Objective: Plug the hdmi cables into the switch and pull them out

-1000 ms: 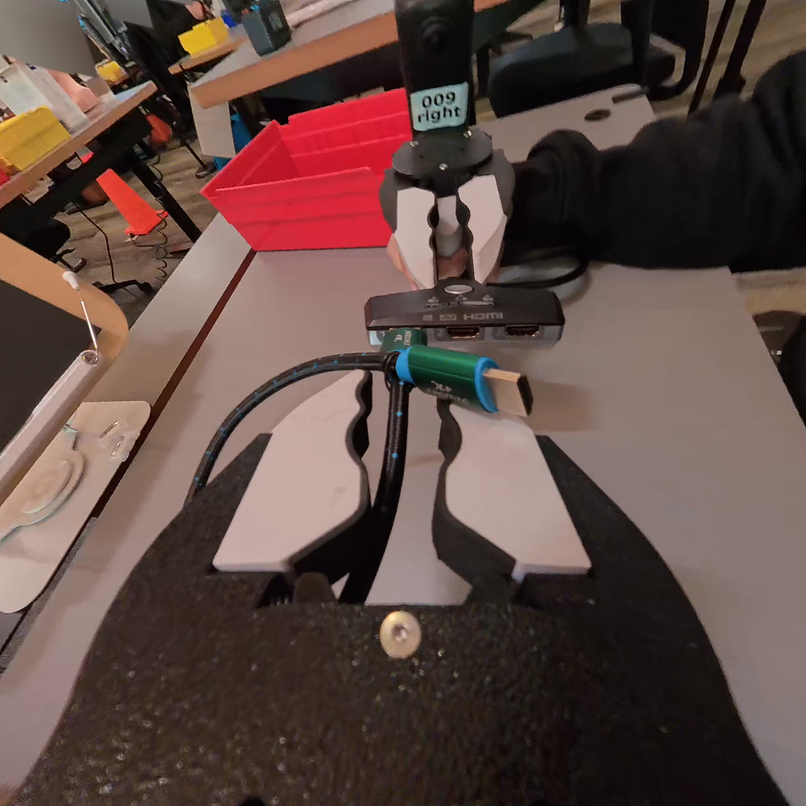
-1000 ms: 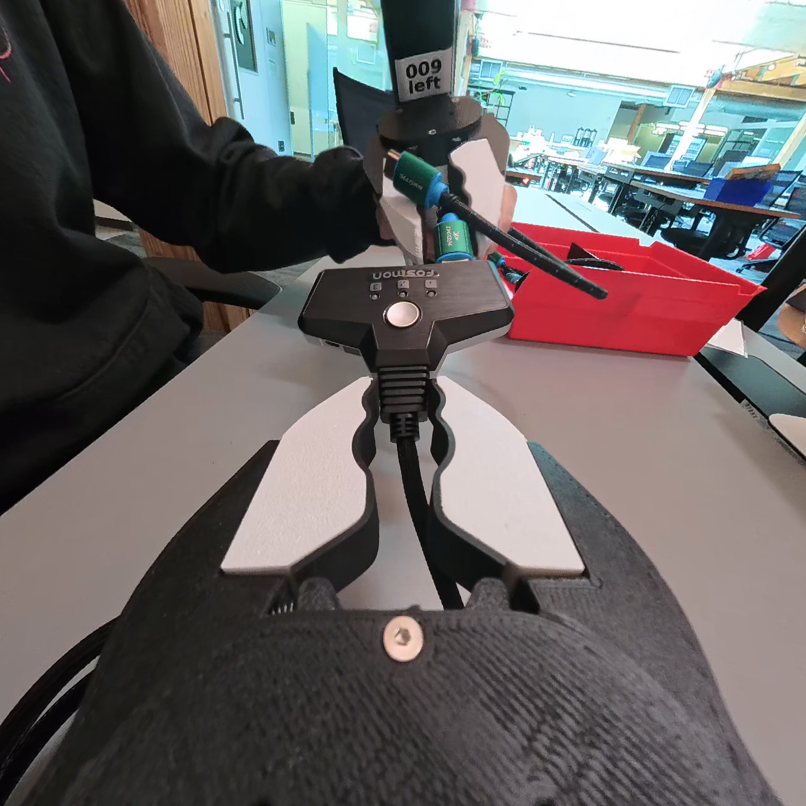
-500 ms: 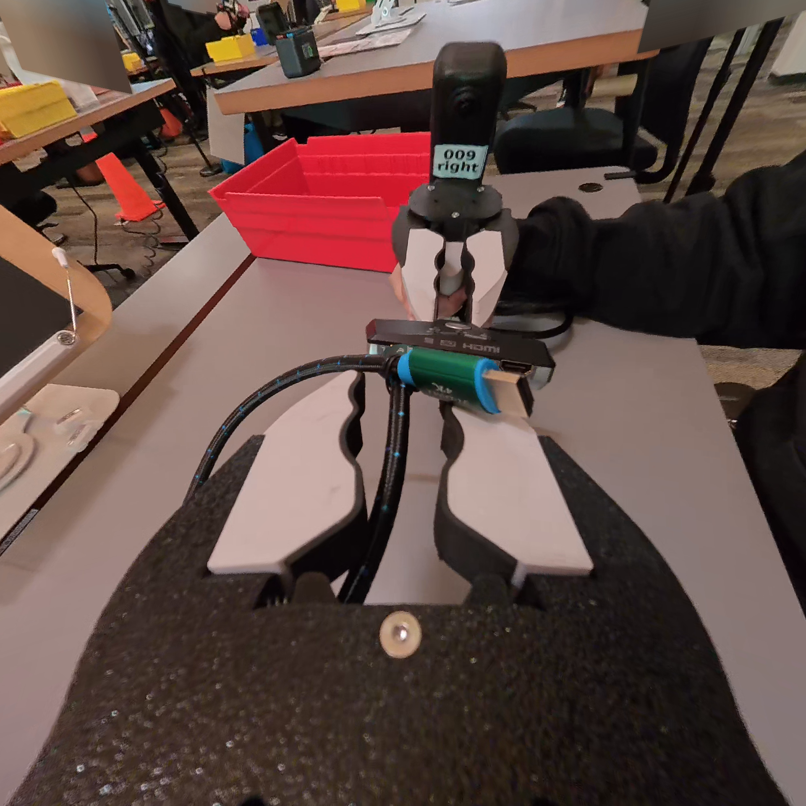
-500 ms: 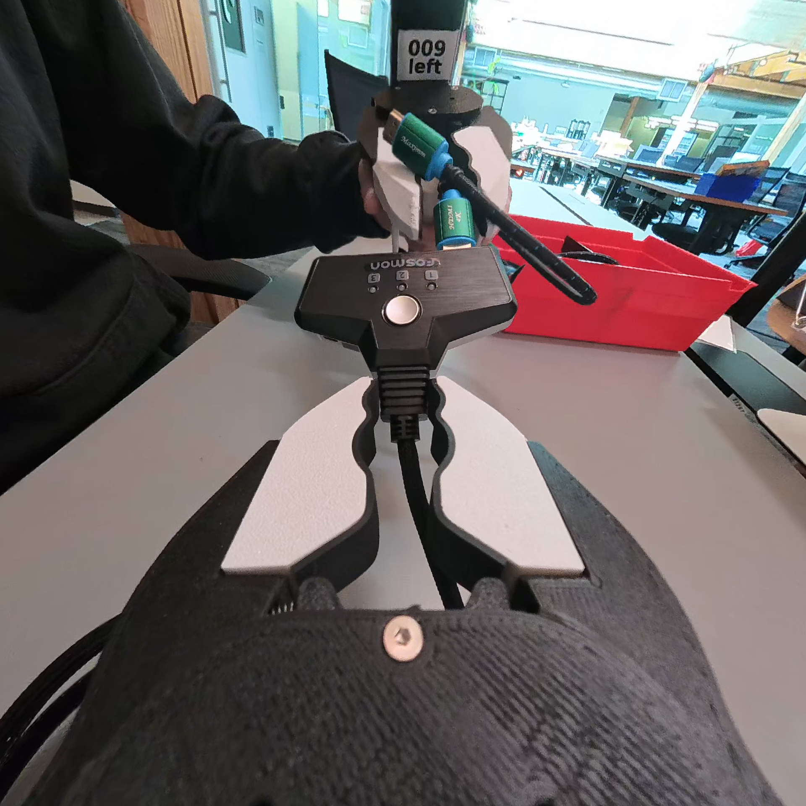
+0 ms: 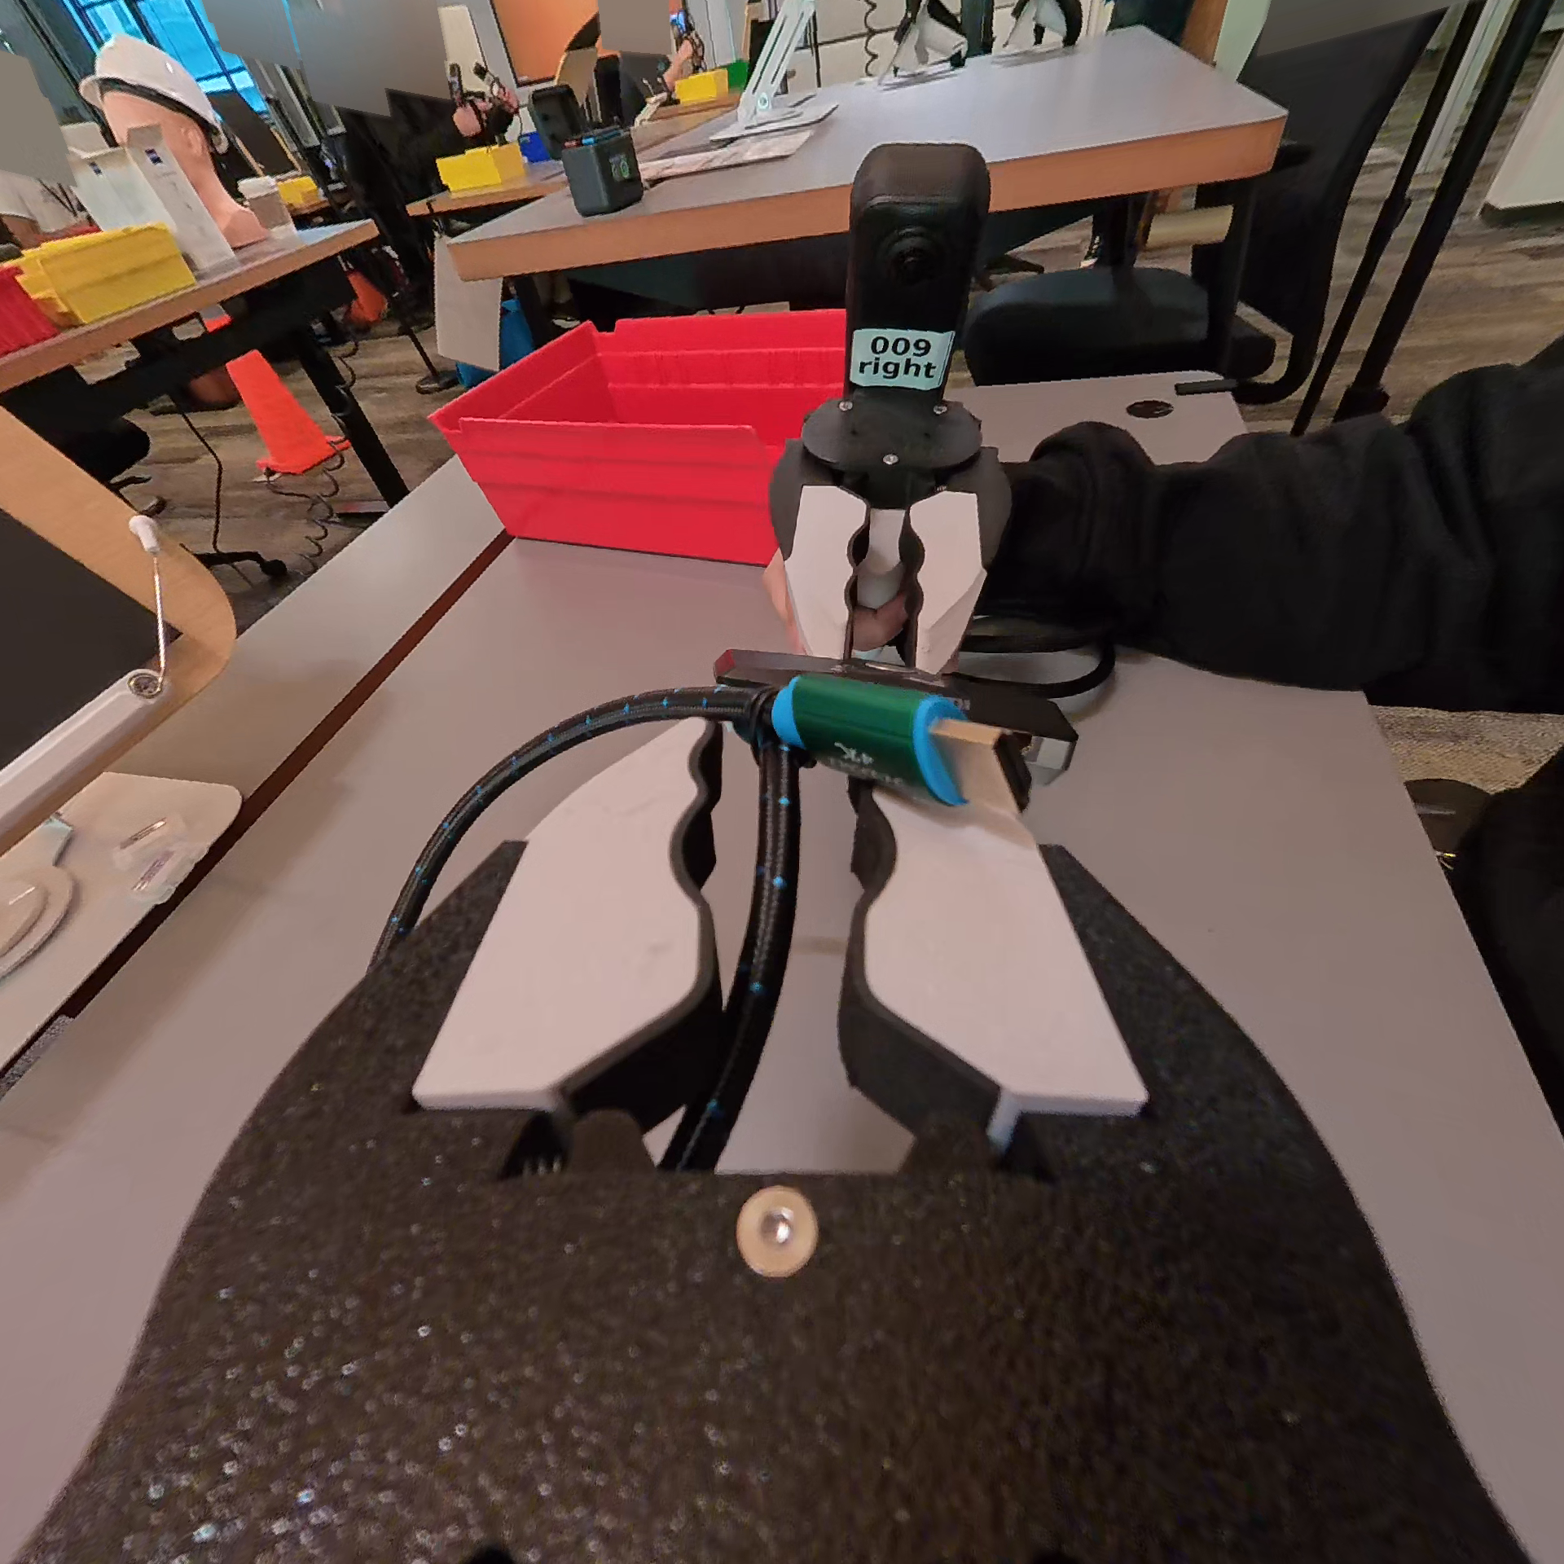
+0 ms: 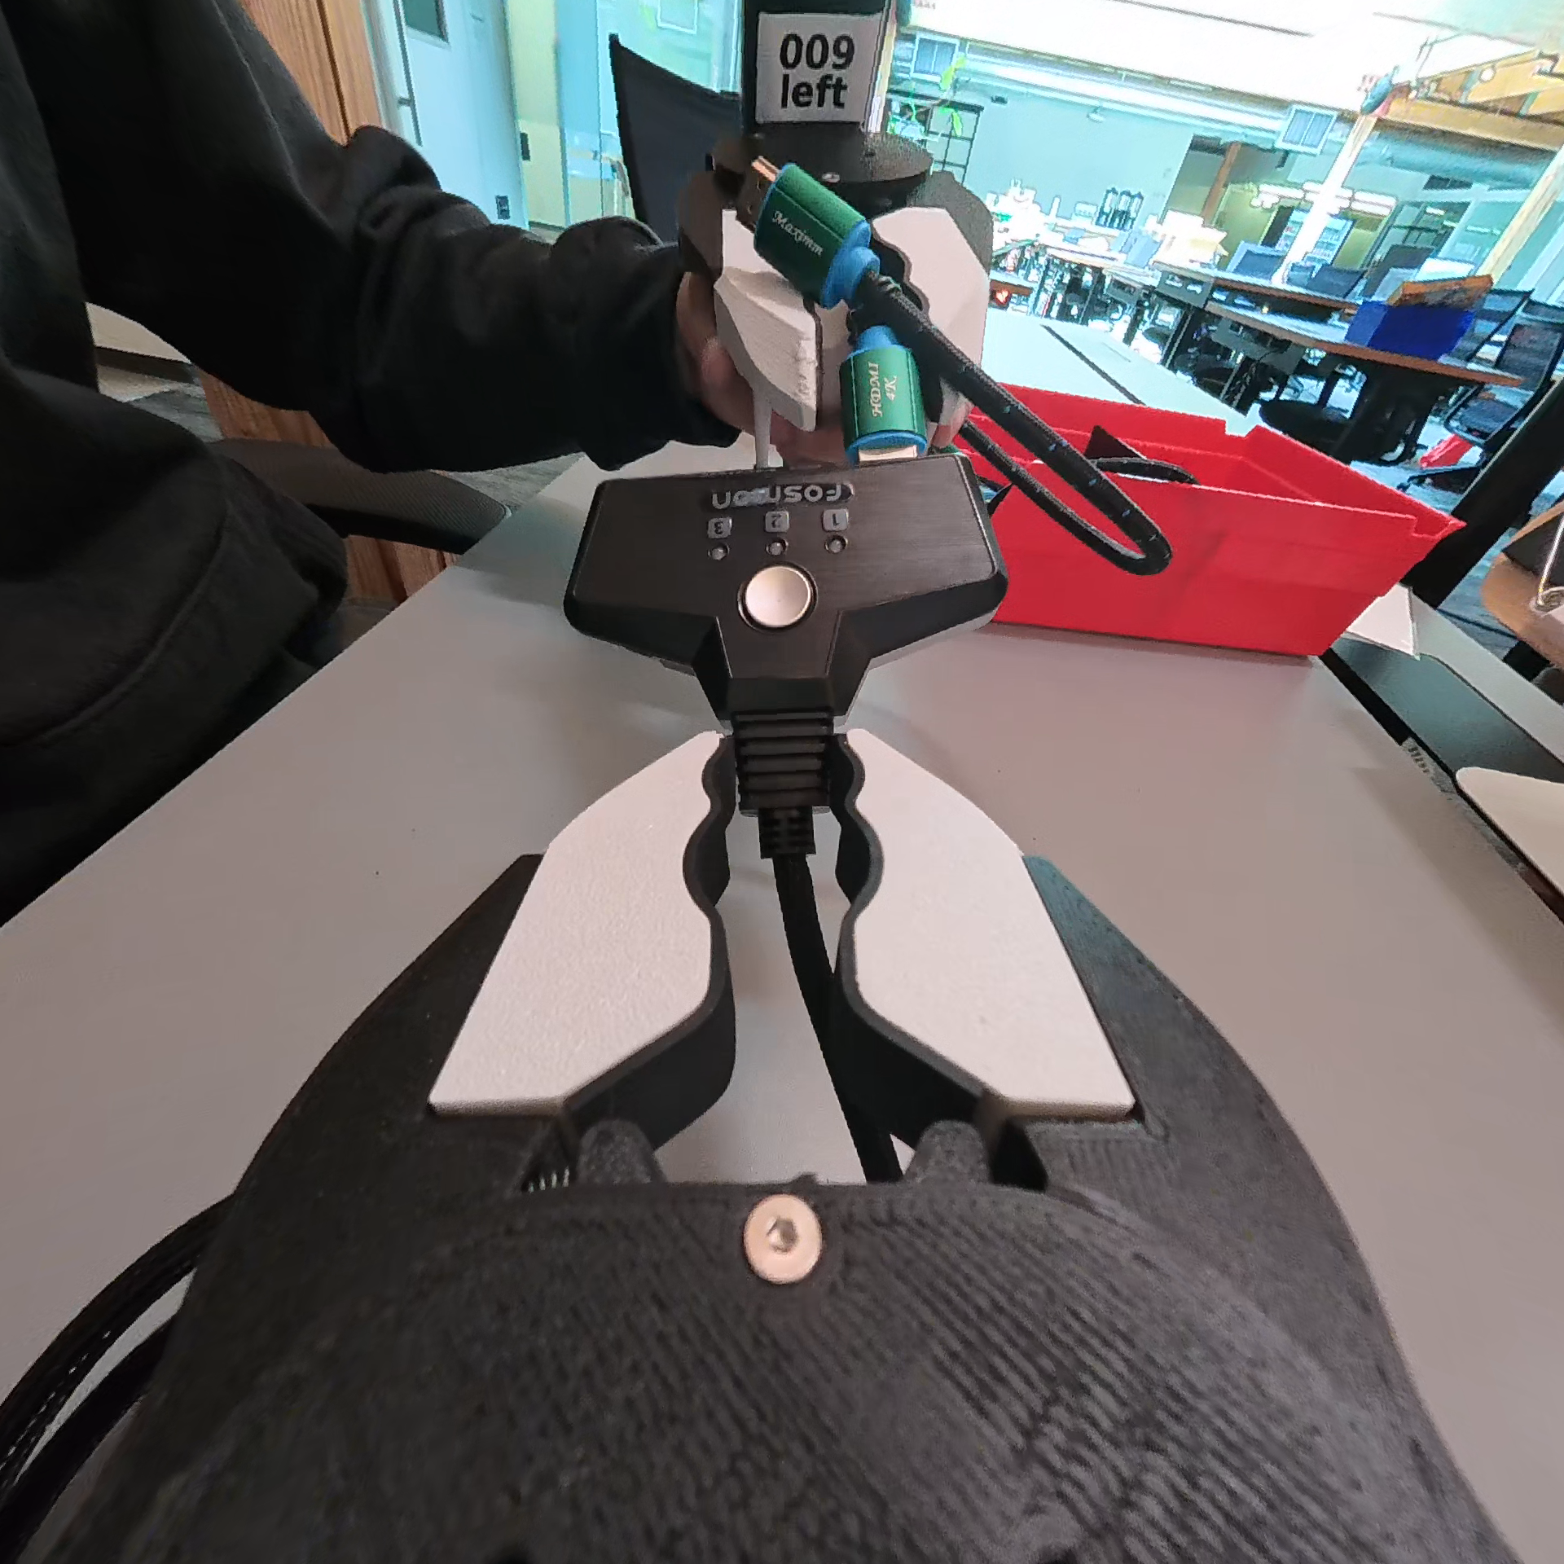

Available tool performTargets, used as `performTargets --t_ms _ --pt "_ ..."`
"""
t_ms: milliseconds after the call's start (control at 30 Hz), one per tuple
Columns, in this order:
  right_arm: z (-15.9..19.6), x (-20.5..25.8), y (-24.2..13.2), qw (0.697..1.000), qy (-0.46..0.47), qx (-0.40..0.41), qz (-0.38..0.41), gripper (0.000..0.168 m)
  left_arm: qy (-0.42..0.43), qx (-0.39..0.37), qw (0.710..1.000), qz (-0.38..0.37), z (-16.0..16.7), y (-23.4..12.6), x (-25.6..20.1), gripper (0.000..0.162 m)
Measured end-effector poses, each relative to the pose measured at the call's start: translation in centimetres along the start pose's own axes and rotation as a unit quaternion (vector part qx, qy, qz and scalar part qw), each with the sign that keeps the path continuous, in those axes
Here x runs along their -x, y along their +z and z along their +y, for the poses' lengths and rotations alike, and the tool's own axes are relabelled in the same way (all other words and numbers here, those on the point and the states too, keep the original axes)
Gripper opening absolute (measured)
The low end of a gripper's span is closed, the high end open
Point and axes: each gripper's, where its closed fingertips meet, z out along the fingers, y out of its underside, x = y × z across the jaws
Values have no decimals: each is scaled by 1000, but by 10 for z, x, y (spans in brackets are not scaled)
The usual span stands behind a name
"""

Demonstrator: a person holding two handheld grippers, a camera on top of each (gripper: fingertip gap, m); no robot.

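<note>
Red bin (image 5: pixel 643 457) on grey table (image 5: pixel 1185 846)

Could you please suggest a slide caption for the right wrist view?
Right gripper holds the switch by its cord end while the left gripper brings a green plug to its far edge.

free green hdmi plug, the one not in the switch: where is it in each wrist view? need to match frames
Left wrist view: the free green plug lies crosswise at centre, above the left gripper, metal tip pointing right, hiding most of the switch.
Right wrist view: free green plug is upper centre, against the far left gripper, tip up-left, above the switch.
Shared landmark: the red bin behind the switch.
</note>
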Motion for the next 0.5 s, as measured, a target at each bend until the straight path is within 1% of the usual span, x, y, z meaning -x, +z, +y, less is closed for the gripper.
performTargets --t_ms 100,300,400,500 --pt "-2 0 0 1000 0 -2 -1 22 0 -4 1000 5 0 -1 -1 20" --pt "4 0 1 1000 3 15 -2 22 -11 53 999 6 8 0 1 19" --pt "5 1 2 1000 2 16 -3 22 0 83 996 13 12 -2 1 19" --pt "0 0 1 1000 4 -3 -2 22 9 85 996 18 12 -4 2 18"
